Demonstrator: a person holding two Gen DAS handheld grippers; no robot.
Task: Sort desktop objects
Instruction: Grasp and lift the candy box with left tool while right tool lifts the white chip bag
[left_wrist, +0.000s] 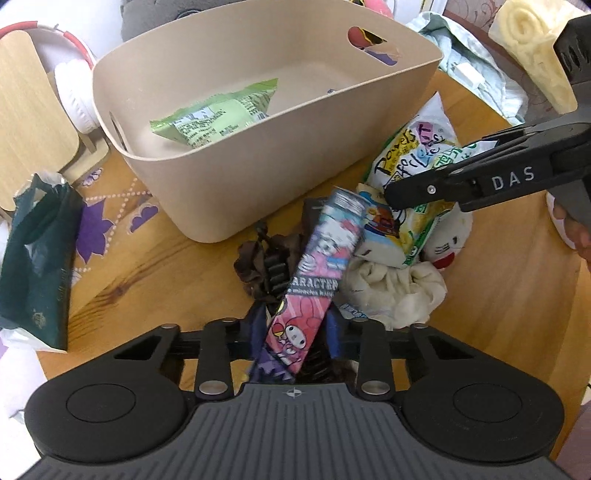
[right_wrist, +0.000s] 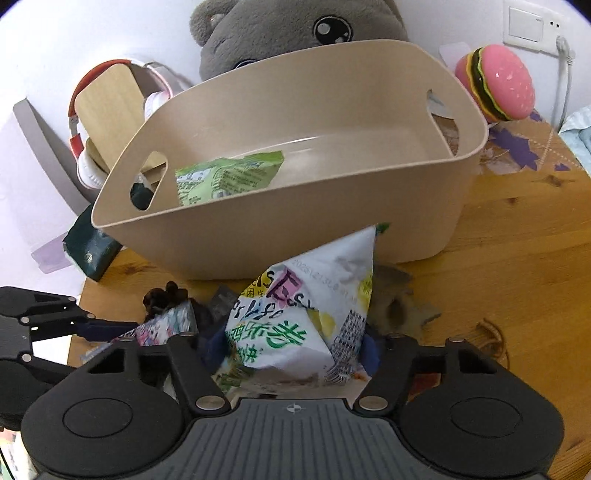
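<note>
A beige bin (left_wrist: 236, 184) stands on the wooden table with a green snack packet (left_wrist: 218, 114) inside; the bin (right_wrist: 295, 229) and packet (right_wrist: 225, 173) also show in the right wrist view. My left gripper (left_wrist: 295, 332) is shut on a pink cartoon-printed box (left_wrist: 317, 273), held tilted above a pile of items. My right gripper (right_wrist: 291, 347) is shut on a white and green snack bag (right_wrist: 314, 314), lifted in front of the bin. That gripper (left_wrist: 406, 192) and bag (left_wrist: 410, 151) show at the right of the left wrist view.
The pile holds a brown scrunchie (left_wrist: 255, 258), a cream cloth (left_wrist: 391, 288) and a white plush toy (left_wrist: 447, 240). A dark green bag (left_wrist: 37, 258) lies left. Headphones (left_wrist: 74, 92), a grey plush (right_wrist: 291, 33) and a burger toy (right_wrist: 495, 81) stand behind the bin.
</note>
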